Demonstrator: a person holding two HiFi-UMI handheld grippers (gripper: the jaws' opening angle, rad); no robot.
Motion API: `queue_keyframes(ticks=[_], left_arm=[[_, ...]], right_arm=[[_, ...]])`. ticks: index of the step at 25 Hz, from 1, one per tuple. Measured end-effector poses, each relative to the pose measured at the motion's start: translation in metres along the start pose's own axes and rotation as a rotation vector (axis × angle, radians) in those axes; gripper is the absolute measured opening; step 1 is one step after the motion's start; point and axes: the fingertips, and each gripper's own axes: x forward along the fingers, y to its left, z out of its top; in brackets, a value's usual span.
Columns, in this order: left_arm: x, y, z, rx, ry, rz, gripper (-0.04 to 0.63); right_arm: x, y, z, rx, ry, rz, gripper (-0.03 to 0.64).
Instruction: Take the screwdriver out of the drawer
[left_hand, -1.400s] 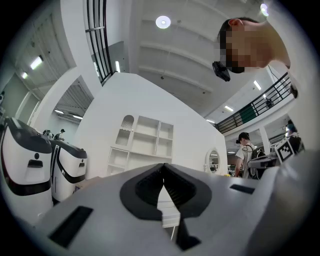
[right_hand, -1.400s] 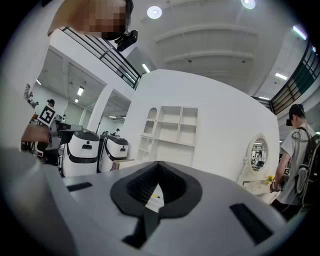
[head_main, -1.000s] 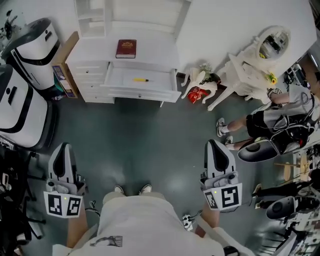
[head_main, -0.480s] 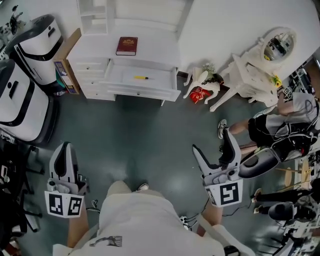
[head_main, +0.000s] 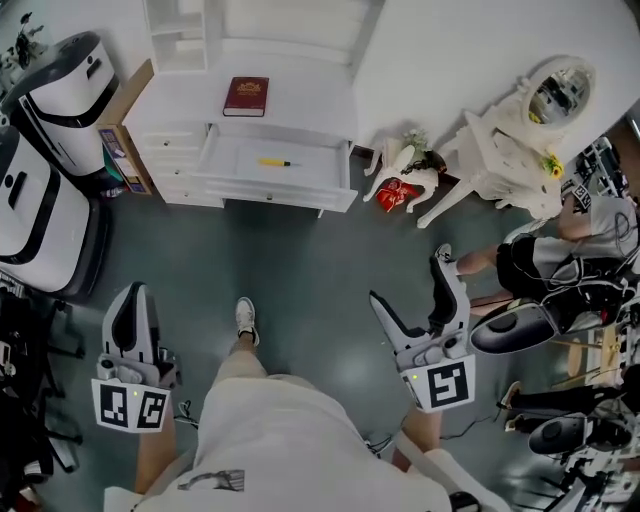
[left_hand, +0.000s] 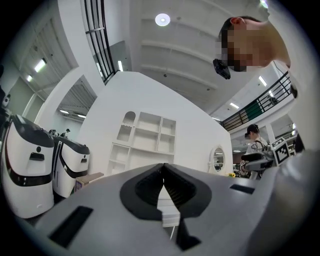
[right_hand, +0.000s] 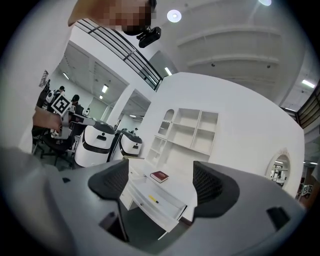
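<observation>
- Right gripper (head_main: 410, 280): its jaws have just opened wide with nothing between them. The yellow screwdriver (right_hand: 154, 199) lies in the open drawer (right_hand: 162, 216), well ahead, showing through the gap between the jaws.
- Left gripper (left_hand: 163, 167): its jaws are pressed together and empty, with the drawer well ahead of them.

White desk (head_main: 312, 102) against the wall, with a dark red book (head_main: 245, 97) lying flat on the left part of its top. Its drawer (head_main: 322, 160) stands pulled open, and a yellow screwdriver (head_main: 273, 162) lies crosswise on the drawer bottom near the middle. The grey-green floor (head_main: 300, 262) carries the desk, two white-and-black machines (head_main: 40, 215) at left and a white dressing table (head_main: 497, 150) at right.
</observation>
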Motion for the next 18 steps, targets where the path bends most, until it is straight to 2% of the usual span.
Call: queue_keyframes(ticks=[3, 6, 13, 18], left_arm=[[0.042, 0.010, -0.017, -0.019, 0.013, -0.023, 0.017], [0.097, 0.038, -0.023, -0.030, 0.013, -0.025, 0.017], [0.235, 0.105, -0.014, -0.010, 0.000, -0.066, 0.017], [0.302, 0.144, -0.037, -0.045, 0.041, -0.100, 0.017]], right_arm=[[0.032, -0.013, -0.018, 0.008, 0.022, -0.014, 0.393], [0.085, -0.027, -0.029, -0.002, 0.049, -0.016, 0.393], [0.230, -0.060, -0.026, -0.017, 0.068, -0.003, 0.393], [0.298, -0.065, -0.038, -0.010, 0.124, -0.002, 0.393]])
